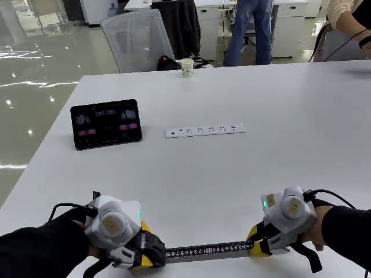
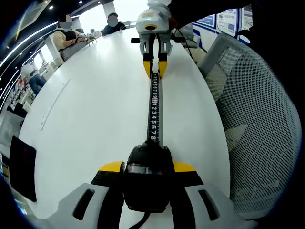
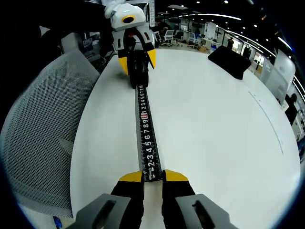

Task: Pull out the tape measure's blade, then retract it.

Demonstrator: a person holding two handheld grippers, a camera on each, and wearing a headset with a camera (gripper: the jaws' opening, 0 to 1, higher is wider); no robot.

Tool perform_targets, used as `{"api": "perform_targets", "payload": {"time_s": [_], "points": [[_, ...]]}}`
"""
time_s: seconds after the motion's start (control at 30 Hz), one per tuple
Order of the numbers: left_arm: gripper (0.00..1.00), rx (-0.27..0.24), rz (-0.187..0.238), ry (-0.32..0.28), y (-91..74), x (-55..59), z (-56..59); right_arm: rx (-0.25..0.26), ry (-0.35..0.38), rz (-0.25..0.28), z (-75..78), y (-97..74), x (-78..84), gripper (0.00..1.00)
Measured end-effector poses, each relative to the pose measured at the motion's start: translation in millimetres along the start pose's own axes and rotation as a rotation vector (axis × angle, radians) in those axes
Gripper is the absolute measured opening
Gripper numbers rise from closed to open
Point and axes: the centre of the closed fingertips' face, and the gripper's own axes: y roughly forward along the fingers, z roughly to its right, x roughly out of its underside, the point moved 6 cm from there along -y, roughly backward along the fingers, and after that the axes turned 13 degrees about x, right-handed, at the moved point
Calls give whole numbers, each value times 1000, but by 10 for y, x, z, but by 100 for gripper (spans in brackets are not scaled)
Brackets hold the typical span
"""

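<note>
Closest to me, along the near edge of the surface (image 1: pixel 232 174), the tape measure (image 1: pixel 153 250) lies stretched between my two grippers. The left gripper (image 2: pixel 147 167) has its jaws clamped on the sides of the black case (image 2: pixel 145 186). I judge the case a hard, compact lump that will take a firm squeeze, so it is the right place to anchor. The blade (image 3: pixel 145 133) runs flat, numbers up, out to the right gripper (image 3: pixel 152 176), whose jaws are drawn in to a narrow gap, pinching the blade's end. I expect thin, slick, springy steel pulling back toward the case, so the tip is the only sensible hold. Farther off lie a power strip (image 1: pixel 204 130) and a tablet (image 1: pixel 106 123), then a paper cup (image 1: pixel 186 67).
</note>
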Motion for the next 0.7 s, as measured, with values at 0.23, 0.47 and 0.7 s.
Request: {"api": "perform_targets", "payload": {"time_s": [0.23, 0.47, 0.7], "points": [[31, -1, -1, 0, 1, -1, 2, 2, 4, -2, 14, -13, 30, 10], [31, -2, -1, 1, 0, -4, 7, 4, 7, -5, 13, -32, 51, 10], [31, -4, -1, 3, -1, -6, 14, 7, 11, -6, 9, -53, 74, 10]]}}
